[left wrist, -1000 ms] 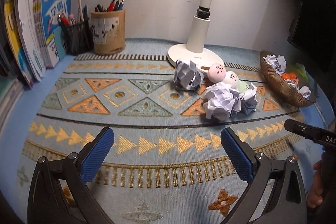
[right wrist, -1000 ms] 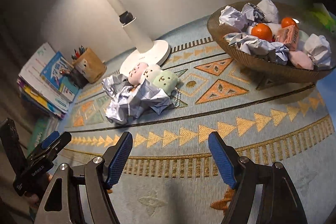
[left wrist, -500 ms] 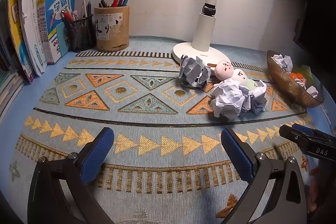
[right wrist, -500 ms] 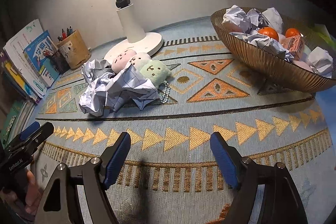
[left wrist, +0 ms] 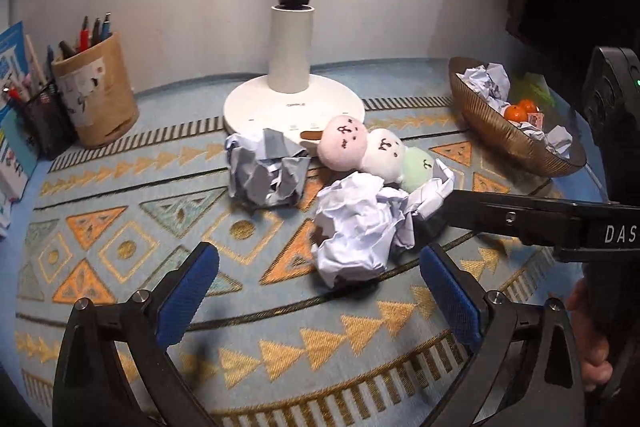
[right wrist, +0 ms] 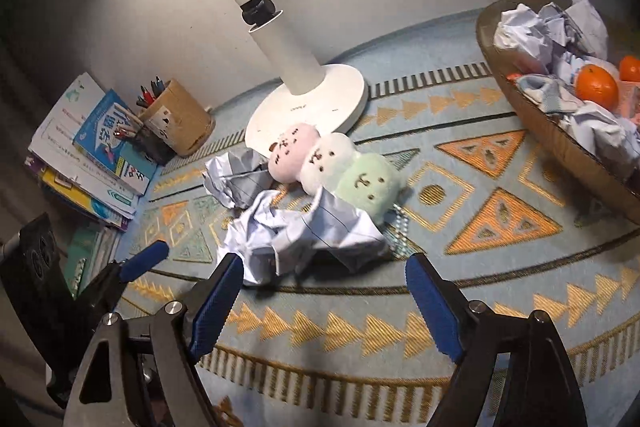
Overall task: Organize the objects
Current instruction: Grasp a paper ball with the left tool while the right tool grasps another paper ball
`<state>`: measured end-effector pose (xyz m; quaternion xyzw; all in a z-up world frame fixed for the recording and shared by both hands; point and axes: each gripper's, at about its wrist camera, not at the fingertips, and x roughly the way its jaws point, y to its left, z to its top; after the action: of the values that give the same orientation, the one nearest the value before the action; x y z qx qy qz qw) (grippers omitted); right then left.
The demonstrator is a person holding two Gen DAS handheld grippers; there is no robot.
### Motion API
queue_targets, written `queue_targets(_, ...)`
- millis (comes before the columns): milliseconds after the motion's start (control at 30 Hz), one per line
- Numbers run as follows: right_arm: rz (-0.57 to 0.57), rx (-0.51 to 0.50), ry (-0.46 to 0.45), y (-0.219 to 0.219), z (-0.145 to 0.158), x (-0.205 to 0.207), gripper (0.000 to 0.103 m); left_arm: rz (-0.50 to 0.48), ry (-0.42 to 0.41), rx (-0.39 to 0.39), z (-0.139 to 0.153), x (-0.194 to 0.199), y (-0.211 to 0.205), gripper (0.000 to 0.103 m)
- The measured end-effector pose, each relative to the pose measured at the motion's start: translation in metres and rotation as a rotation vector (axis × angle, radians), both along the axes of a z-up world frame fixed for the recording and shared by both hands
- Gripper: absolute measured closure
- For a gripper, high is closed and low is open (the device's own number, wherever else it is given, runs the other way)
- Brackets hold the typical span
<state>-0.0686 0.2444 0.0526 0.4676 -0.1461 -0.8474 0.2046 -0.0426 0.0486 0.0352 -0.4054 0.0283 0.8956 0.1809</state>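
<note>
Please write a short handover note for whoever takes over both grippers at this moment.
Left gripper: open, empty, just short of the front paper ball.
Right gripper: jaws have just been opening, nothing between them, close to the same crumpled paper.
On the mat: another paper ball by the lamp base, and a three-ball plush toy behind the front paper.
Done: the bowl already holds crumpled paper and oranges.
Left: loose paper and plush.

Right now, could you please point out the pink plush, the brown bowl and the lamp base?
pink plush [left wrist: 343, 143], left wrist view, its face.
brown bowl [left wrist: 492, 131], left wrist view, outer wall.
lamp base [right wrist: 336, 95], right wrist view, bare top.
</note>
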Motion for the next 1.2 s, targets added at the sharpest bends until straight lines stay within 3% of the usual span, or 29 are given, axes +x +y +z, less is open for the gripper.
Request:
queue_targets(133, -0.025, 0.001, -0.041, -0.010, -0.012, -0.019, 0.021, -0.057, -0.033, -0.039, -0.010, -0.012, 0.013, 0.015)
queue_targets(233, -0.040, -0.024, -0.086, -0.009, -0.024, -0.030, 0.032, -0.072, -0.034, -0.041, -0.014, -0.017, 0.017, 0.017)
queue_targets(367, -0.037, -0.039, -0.067, -0.008, -0.025, -0.028, 0.036, -0.094, -0.075, -0.009, -0.024, -0.027, 0.017, 0.057)
queue_targets(433, -0.039, -0.039, -0.054, -0.007, -0.023, -0.026, 0.039, -0.090, -0.078, -0.003, -0.028, -0.028, 0.017, 0.064)
queue_targets(700, -0.075, -0.116, -0.029, 0.024, -0.006, -0.006, 0.040, -0.052, -0.067, 0.095, -0.009, -0.002, -0.003, 0.066)
queue_targets(800, -0.029, -0.140, -0.035, 0.038, 0.004, 0.013, 0.039, -0.036, -0.066, 0.121, -0.002, 0.022, -0.006, 0.066)
queue_targets(900, 0.055, -0.014, -0.027, 0.042, 0.006, 0.034, 0.036, -0.008, -0.067, 0.139, -0.002, 0.044, -0.010, 0.066)
queue_targets(1000, 0.105, 0.104, -0.030, 0.045, 0.000, 0.054, 0.035, 0.035, 0.035, 0.049, -0.004, 0.064, -0.004, 0.066)
queue_targets(1033, 0.113, 0.102, -0.045, 0.047, -0.004, 0.058, 0.035, 0.053, 0.069, 0.023, -0.006, 0.068, -0.002, 0.066)
queue_targets(1133, 0.119, 0.066, -0.059, 0.048, -0.012, 0.063, 0.031, 0.086, 0.065, 0.004, -0.014, 0.066, -0.006, 0.066)
queue_targets(1200, 0.111, 0.068, -0.044, 0.049, -0.013, 0.069, 0.029, 0.091, 0.078, 0.051, -0.011, 0.066, -0.015, 0.066)
